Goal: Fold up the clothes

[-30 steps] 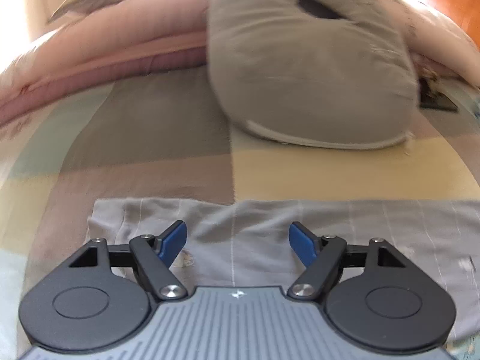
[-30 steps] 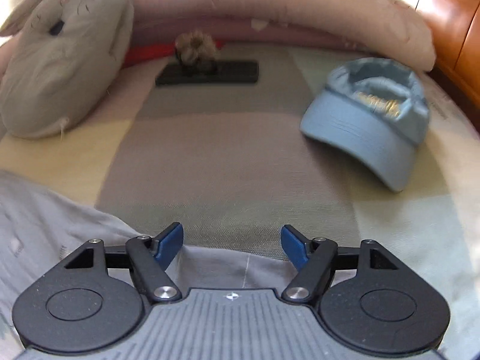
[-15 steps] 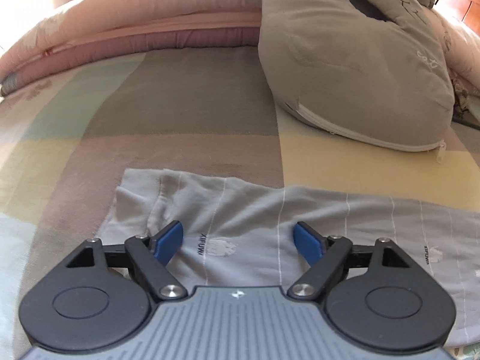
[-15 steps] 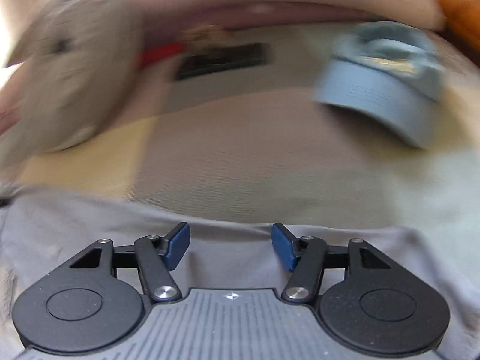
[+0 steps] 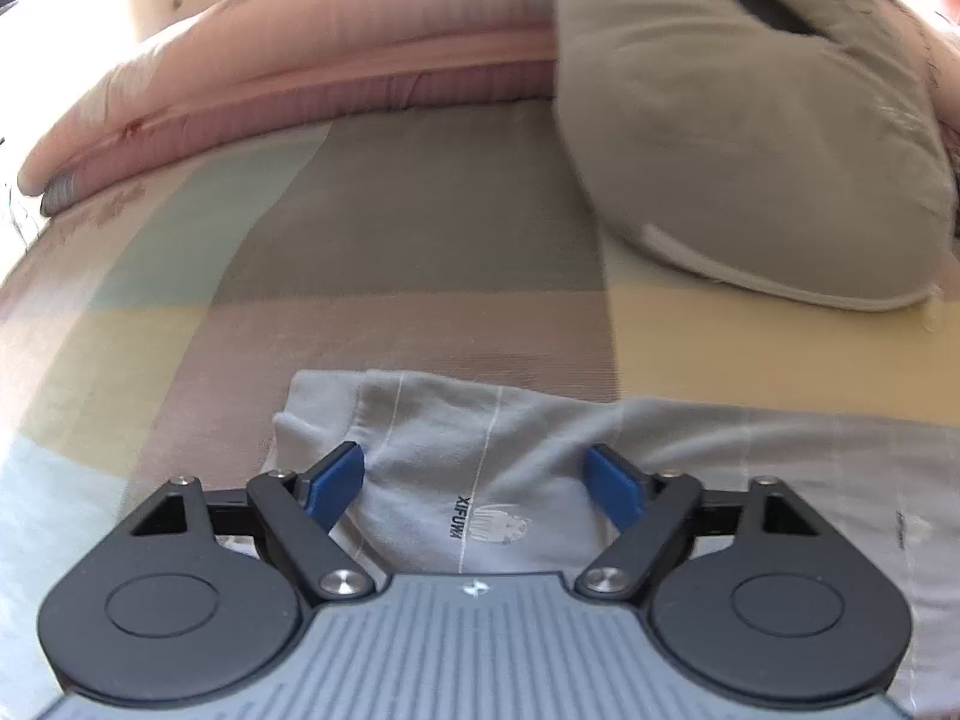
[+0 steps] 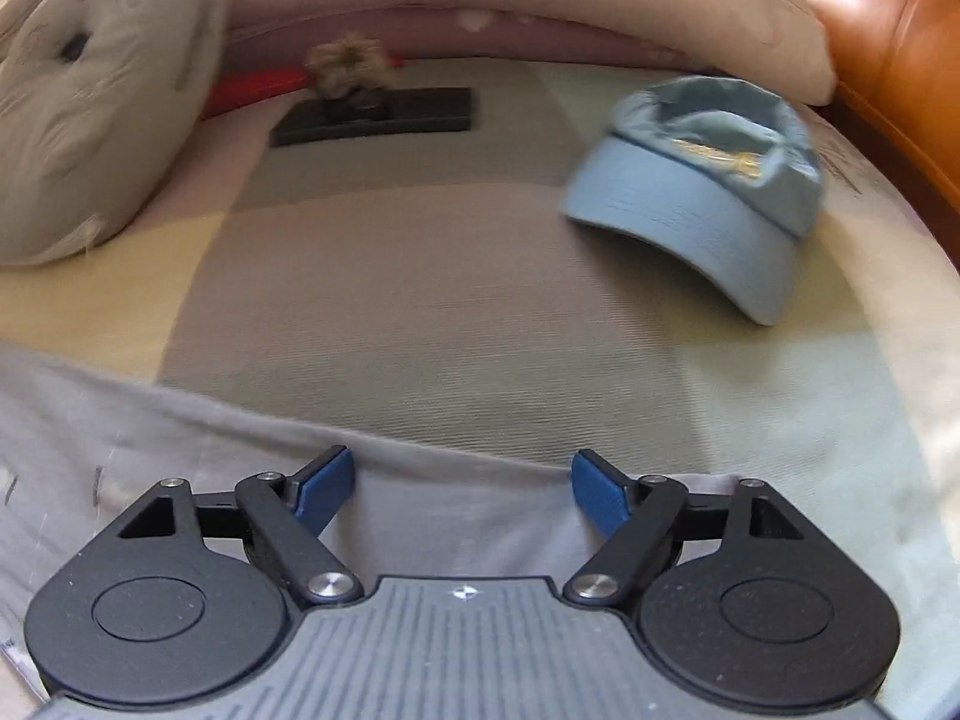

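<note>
Grey garment lies flat on the checked bedspread, its far edge running across both views. Left gripper and right gripper hover over it, jaws spread and empty; the right's have just widened. Beyond that edge is bare bedspread up to one grey pillow, one blue cap and one dark flat object.

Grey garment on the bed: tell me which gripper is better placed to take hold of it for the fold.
Left, probably. The left gripper is open with the grey garment bunched between its fingers near the end. The right gripper, jaws just opened, sits only at the flat far edge.
</note>
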Available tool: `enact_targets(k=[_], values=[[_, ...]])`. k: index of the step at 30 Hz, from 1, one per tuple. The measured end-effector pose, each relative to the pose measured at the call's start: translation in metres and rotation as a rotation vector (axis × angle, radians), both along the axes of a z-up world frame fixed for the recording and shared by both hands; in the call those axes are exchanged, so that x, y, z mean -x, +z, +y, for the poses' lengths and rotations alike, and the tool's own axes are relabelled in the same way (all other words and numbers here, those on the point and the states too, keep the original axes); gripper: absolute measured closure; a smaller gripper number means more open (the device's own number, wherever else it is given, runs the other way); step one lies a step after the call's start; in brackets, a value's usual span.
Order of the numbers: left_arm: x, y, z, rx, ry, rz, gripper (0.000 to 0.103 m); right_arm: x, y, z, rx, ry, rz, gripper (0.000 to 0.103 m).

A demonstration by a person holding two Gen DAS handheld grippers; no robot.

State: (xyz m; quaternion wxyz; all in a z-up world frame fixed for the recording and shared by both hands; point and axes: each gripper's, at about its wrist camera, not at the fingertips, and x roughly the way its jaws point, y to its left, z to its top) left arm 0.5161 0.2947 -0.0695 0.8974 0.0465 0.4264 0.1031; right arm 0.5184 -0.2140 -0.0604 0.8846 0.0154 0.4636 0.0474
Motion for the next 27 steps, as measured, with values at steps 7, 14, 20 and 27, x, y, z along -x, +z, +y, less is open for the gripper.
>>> enact_targets(k=[7, 14, 20, 27], values=[[0.026, 0.009, -0.067, 0.041, -0.292, 0.007, 0.021, 0.039, 0.033, -0.006, -0.183, 0.109, 0.083, 0.014], [0.046, -0.014, -0.081, 0.036, -0.322, 0.049, 0.021, 0.098, -0.008, 0.042, 0.068, 0.155, 0.163, 0.011], [0.055, -0.002, -0.049, 0.069, -0.253, 0.009, 0.021, 0.115, 0.004, 0.061, 0.050, 0.216, 0.109, 0.010], [0.059, -0.015, -0.001, 0.188, -0.128, 0.040, 0.020, 0.123, 0.003, 0.059, 0.063, 0.206, 0.117, 0.008]])
